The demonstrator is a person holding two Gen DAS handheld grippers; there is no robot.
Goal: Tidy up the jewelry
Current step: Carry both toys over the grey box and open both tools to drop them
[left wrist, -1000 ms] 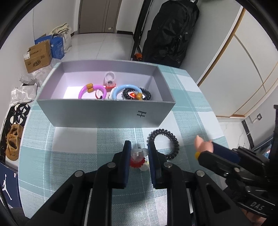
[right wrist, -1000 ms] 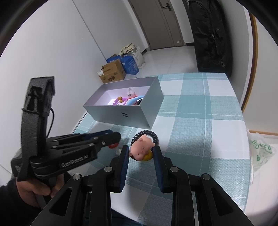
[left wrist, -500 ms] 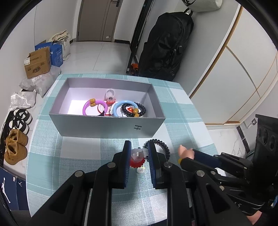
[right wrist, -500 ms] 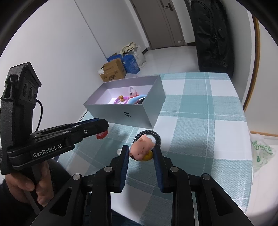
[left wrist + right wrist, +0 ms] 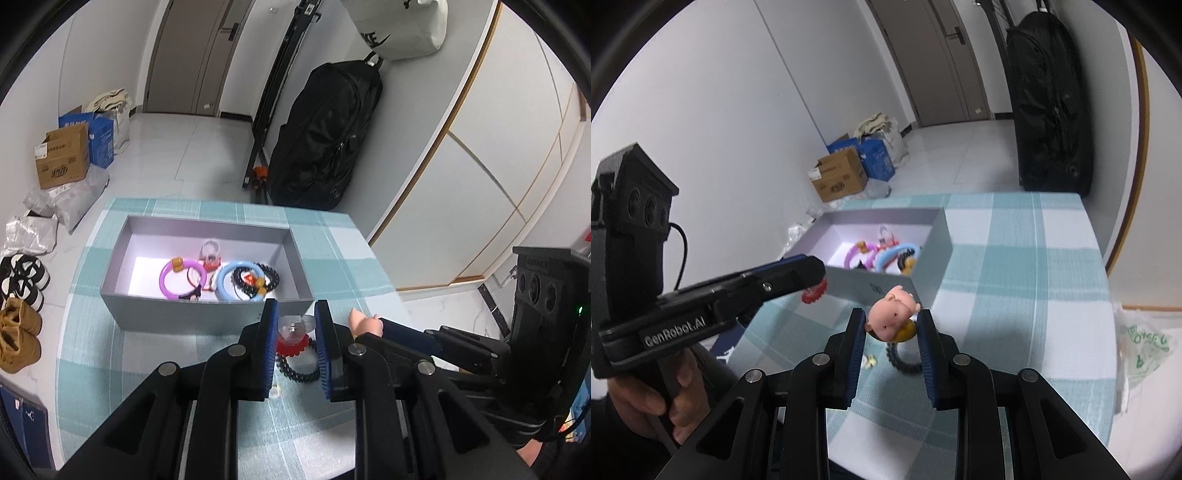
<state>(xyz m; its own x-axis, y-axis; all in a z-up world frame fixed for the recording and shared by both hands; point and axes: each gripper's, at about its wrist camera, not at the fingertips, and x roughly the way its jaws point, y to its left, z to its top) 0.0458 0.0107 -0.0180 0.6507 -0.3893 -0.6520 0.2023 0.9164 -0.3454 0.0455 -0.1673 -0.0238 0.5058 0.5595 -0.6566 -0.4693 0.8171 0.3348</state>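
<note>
The bench [image 5: 103, 369], under a teal checked cloth, carries a grey box [image 5: 192, 317] towards its far left corner. In the box lie a purple bangle [image 5: 170, 280], a blue bangle [image 5: 225, 280] and a black bead bracelet [image 5: 273, 277]. Nearer, above the cloth, the left gripper [image 5: 295, 332] has its fingers clamped on a red and clear charm [image 5: 291, 334]. Beside it the right gripper [image 5: 892, 325] has its fingers clamped on a pink doll-head charm [image 5: 890, 317]. A black coil band [image 5: 295, 369] lies on the cloth under both.

Soft, even indoor light filled both fisheye views; glare whitened the floor of the grey box [image 5: 147, 267], dark vignettes curved the edges, and near foregrounds blurred.
</note>
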